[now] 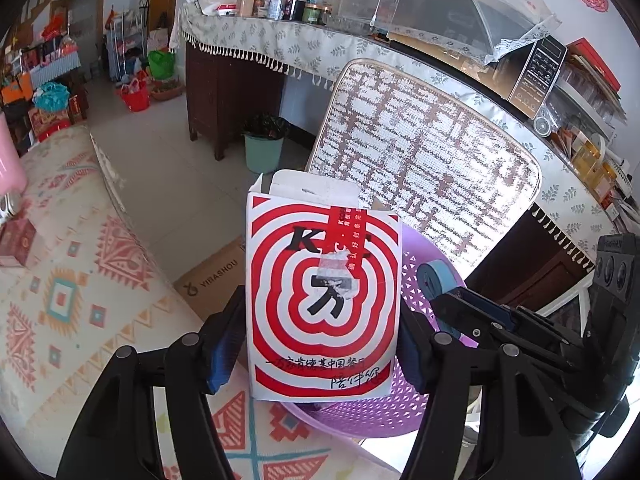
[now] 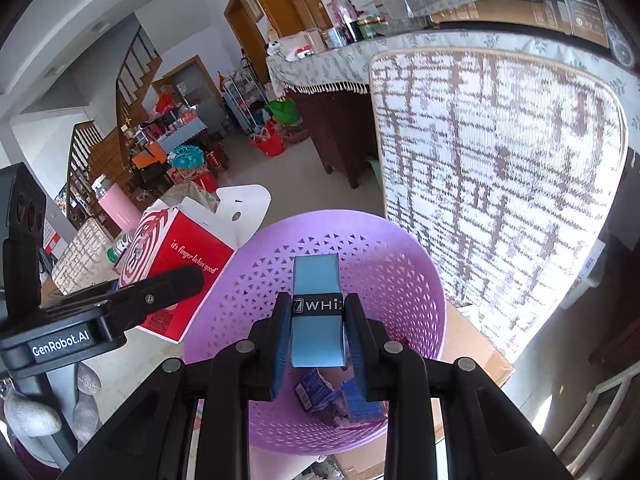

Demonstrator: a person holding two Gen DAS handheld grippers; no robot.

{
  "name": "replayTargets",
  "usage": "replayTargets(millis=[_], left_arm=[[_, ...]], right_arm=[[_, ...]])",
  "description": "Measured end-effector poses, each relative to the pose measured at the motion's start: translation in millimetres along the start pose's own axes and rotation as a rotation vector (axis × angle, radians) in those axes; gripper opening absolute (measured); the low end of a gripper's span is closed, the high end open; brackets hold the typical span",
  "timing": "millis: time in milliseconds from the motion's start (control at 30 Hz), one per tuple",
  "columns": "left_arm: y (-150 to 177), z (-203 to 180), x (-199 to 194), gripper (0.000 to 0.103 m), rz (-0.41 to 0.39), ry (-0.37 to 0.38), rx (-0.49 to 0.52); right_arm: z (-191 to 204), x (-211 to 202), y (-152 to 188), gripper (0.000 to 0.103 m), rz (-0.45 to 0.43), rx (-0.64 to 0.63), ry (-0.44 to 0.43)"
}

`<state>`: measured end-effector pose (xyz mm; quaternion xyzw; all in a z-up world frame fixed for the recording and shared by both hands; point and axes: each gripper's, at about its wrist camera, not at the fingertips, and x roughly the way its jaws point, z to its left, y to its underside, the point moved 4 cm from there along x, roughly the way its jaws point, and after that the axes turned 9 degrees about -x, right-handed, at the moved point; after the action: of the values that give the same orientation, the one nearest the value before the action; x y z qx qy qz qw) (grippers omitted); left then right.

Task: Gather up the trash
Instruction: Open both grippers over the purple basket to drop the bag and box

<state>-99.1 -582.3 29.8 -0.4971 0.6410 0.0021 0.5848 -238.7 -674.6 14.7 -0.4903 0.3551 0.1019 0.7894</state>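
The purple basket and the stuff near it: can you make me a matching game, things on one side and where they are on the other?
Things:
1. red-and-white box
2. blue pack
3. purple basket
4. crumpled blue wrappers

Places:
A. lying at the bottom of the basket
B. between the fingers of the left hand-held gripper
C. standing in front of the woven chair back
D. pinched in the right hand-held gripper

Pairs: 1-B, 2-D, 3-C, 4-A
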Motion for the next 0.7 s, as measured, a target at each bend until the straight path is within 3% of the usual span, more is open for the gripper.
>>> replayTargets(millis=[133, 200, 267, 700], left_arm=[[-1.2, 3.4, 1.7, 0.071, -0.002, 0.019, -0.015], [-1.7, 4.3, -0.9, 0.082, -0.010, 0.028, -0.018], [-1.2, 3.9, -4.4, 0.084, -0.018, 0.036, -0.016], [15.7, 5.6, -43.4, 0.085, -0.110, -0.068, 0.047]], right_arm=[[-5.1, 7.8, 2.5, 0.030, 0.013, 0.031, -0.008], [-6.7, 10.0, 3.6, 0.039, 0.018, 0.047, -0.015], [-8.9, 10.7, 3.1, 0.050, 0.011, 0.063, -0.016], [-6.4, -4.7, 3.4, 0.050, -0.030, 0.085, -0.001]])
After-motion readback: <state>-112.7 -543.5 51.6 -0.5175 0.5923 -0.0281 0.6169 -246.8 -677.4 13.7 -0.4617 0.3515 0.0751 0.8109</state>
